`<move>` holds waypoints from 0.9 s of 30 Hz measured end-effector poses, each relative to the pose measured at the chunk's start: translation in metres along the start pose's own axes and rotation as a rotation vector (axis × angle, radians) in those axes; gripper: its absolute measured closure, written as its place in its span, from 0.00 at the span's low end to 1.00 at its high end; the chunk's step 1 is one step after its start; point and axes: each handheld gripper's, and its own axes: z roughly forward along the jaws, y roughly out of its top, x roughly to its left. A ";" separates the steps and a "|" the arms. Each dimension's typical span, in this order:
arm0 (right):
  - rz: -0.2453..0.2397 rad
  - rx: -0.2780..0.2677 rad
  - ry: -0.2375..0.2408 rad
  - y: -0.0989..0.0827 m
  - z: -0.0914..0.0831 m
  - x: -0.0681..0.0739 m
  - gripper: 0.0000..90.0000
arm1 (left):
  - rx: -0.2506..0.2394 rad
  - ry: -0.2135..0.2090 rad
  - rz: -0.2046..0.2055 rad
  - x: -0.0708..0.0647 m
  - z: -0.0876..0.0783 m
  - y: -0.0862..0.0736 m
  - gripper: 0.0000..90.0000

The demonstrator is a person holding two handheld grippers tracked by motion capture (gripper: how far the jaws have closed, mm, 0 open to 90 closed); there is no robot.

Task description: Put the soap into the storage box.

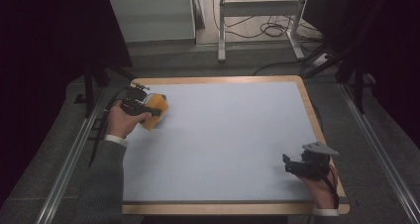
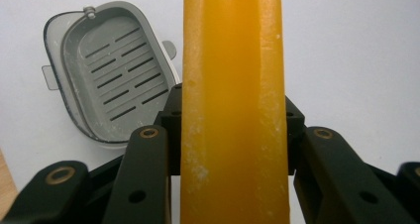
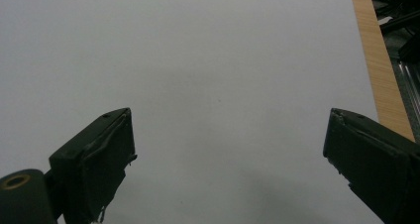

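Note:
An orange soap bar [image 1: 156, 104] is held above the table's far left corner, with my left gripper [image 1: 152, 113] shut on it. In the left gripper view the bar [image 2: 233, 60] stands upright between the black jaws of that gripper [image 2: 233, 112], which press on both of its sides. Below and to its left a grey slotted soap dish [image 2: 111, 73] lies on the white surface. My right gripper [image 1: 288, 164] rests near the front right corner, jaws pointing left. In the right gripper view it [image 3: 230, 140] is open with nothing but bare table between its fingers.
The white tabletop has a wooden rim [image 1: 309, 105]. Metal rails [image 1: 67, 164] run along both sides of the table. A white frame stand [image 1: 221, 30] and cables lie on the floor beyond the far edge.

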 end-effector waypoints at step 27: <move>0.001 0.007 -0.004 -0.001 0.002 -0.001 0.06 | -0.015 0.004 -0.022 0.016 0.005 0.019 0.68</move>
